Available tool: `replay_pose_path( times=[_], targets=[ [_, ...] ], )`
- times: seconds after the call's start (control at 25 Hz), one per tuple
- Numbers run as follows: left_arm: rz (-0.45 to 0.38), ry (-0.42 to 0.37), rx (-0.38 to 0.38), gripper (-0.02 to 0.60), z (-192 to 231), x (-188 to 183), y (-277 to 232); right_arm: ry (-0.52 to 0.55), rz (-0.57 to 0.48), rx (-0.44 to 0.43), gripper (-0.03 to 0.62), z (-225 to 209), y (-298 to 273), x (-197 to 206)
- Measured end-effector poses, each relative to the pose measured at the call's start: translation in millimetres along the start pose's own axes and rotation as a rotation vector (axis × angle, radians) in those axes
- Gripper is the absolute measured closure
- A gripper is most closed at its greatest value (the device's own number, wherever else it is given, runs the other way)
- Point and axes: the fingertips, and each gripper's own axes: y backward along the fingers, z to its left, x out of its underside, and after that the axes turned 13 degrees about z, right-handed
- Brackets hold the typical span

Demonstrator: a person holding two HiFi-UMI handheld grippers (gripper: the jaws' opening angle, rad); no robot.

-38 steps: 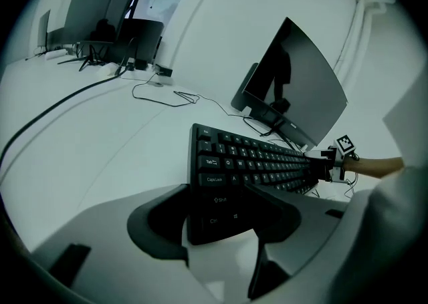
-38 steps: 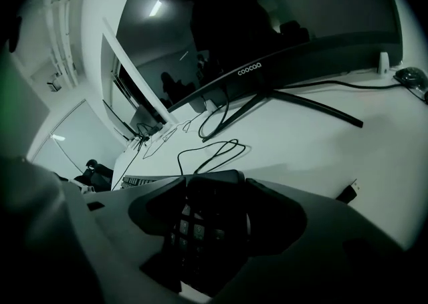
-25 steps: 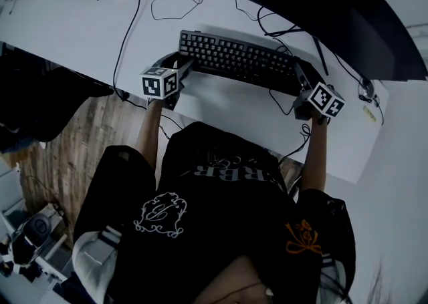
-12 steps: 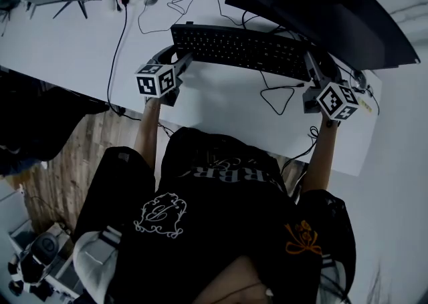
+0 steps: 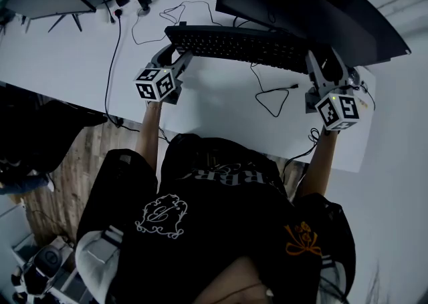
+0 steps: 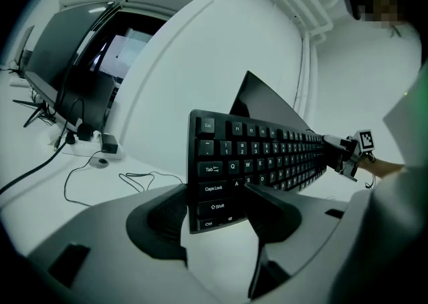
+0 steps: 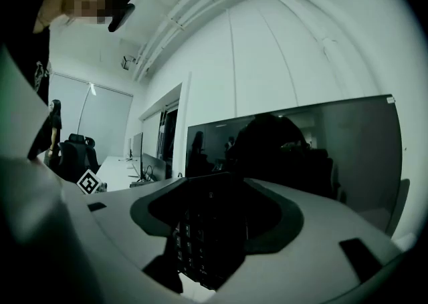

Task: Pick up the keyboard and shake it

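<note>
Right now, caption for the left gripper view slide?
Left gripper grips black keyboard at its Ctrl end, raised above the white desk; right gripper holds the far end.

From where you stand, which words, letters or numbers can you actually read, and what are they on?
"Esc": top corner key of the keyboard.
"Tab", "Caps Lock", "Shift": keys down that same end.
"Q", "W", "E", "A", "S", "D": letter keys beside them.
Remaining keys: too small or dark to read.
The shirt print: upside down, unreadable.
Square patterns, no words: the cubes on the left claw and right claw.
</note>
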Motion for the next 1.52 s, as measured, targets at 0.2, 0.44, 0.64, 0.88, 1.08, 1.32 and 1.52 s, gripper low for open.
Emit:
replay_pose_path(
  times=[0.2, 0.44, 0.64, 0.88, 1.08, 1.32, 1.52],
  targets=[
    [-0.045, -0.007, 0.034, 0.319, 0, -2, -1, 0.064, -0.031, 0.041, 0.330, 18, 17, -12],
    [-0.046, 0.013, 0.039, 0.319, 1, 8, -6, 0.120, -0.019, 0.052, 0.332, 35, 26, -16],
    [-0.022, 0.000, 0.039, 0.321, -2, 11, -3, 0.077, -0.001, 0.060, 0.332, 32, 29, -9],
    [0.068, -0.054, 0.000, 0.321, 2, 13, 13, -0.078, 0.051, 0.037, 0.331, 23, 21, 19],
    [0.145, -0.079, -0.047, 0.321, 12, 23, 25, -0.220, 0.107, -0.001, 0.330, 20, 7, 57],
    [0.252, -0.079, -0.111, 0.321, 33, 48, 41, -0.389, 0.204, -0.057, 0.330, 25, -24, 111],
    [0.354, -0.074, -0.160, 0.321, 52, 71, 41, -0.532, 0.308, -0.101, 0.330, 26, -55, 166]
  ],
)
